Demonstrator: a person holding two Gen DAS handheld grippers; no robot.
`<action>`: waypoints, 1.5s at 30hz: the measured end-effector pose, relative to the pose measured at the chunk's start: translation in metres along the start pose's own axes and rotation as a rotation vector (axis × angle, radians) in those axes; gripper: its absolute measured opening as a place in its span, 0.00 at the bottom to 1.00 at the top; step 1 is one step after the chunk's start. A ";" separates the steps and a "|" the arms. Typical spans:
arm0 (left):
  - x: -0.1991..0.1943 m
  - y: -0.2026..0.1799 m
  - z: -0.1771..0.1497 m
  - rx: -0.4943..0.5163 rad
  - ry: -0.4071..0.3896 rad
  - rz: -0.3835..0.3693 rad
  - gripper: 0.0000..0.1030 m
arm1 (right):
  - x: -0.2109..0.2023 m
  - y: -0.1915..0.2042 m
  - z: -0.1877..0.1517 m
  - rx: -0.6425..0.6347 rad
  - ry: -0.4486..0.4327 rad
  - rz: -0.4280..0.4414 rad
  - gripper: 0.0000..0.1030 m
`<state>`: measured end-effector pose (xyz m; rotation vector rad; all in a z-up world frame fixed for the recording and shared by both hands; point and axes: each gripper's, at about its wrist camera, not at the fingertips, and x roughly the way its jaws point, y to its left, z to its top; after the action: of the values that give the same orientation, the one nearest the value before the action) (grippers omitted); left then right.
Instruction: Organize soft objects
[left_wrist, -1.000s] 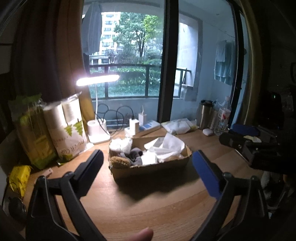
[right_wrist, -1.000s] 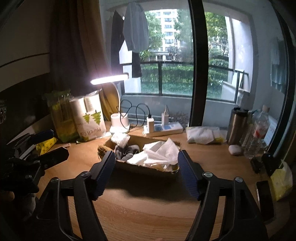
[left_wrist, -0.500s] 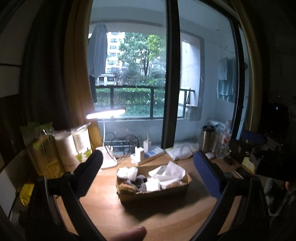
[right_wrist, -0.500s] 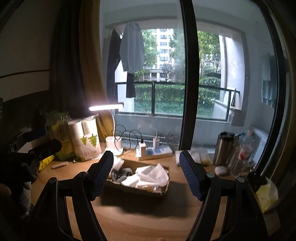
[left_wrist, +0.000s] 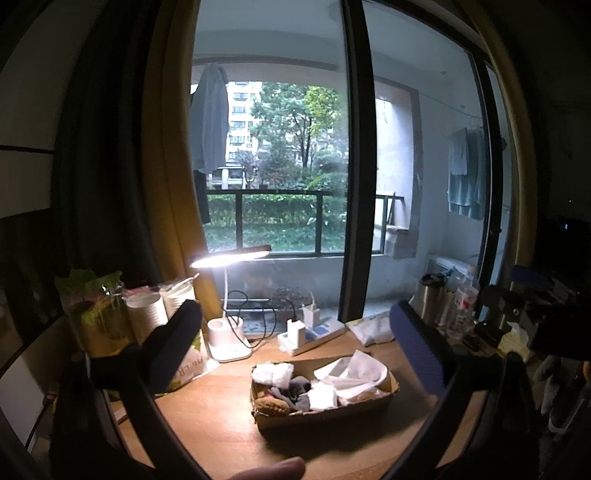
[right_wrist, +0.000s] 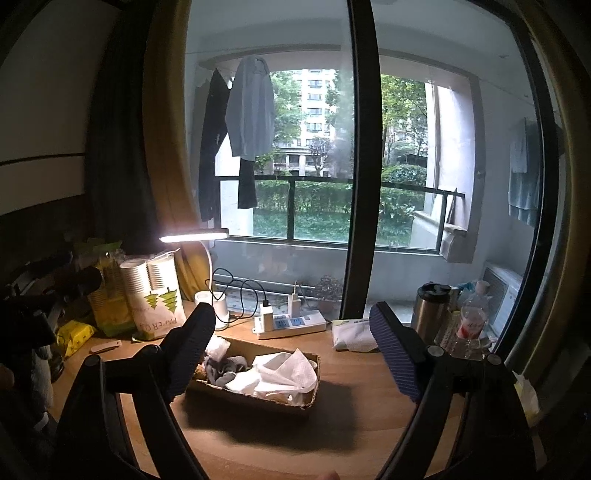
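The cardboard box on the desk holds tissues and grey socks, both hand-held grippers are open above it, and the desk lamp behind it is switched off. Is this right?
Not quite: the desk lamp is switched on; its head glows brightly in the right wrist view. The rest holds: the cardboard box holds tissues and grey socks, and the left hand-held gripper and right hand-held gripper are both open.

- The white paper-cup pack (right_wrist: 161, 295), standing at the far left of the desk (right_wrist: 354, 373) beside the lamp base, carries "PAPER CUP" in the right wrist view, printed upside down under two green tree shapes.
- In the left wrist view the same pack (left_wrist: 190, 354) shows only a few letters, too cut off to read.
- The bottle label (right_wrist: 471, 326) at far right is too blurred to read.
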<state>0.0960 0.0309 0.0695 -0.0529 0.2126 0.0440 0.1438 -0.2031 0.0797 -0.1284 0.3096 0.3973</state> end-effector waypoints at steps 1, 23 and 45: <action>0.000 -0.001 0.001 0.002 0.000 0.001 0.99 | 0.001 0.000 0.000 0.000 0.000 0.000 0.85; 0.013 -0.003 0.002 -0.004 0.006 -0.013 0.99 | 0.012 -0.008 0.004 -0.007 0.005 -0.004 0.85; 0.014 -0.003 0.001 0.003 0.011 -0.012 0.99 | 0.016 -0.008 0.004 -0.005 0.000 -0.007 0.85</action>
<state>0.1096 0.0284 0.0677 -0.0514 0.2238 0.0317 0.1620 -0.2038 0.0787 -0.1348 0.3078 0.3909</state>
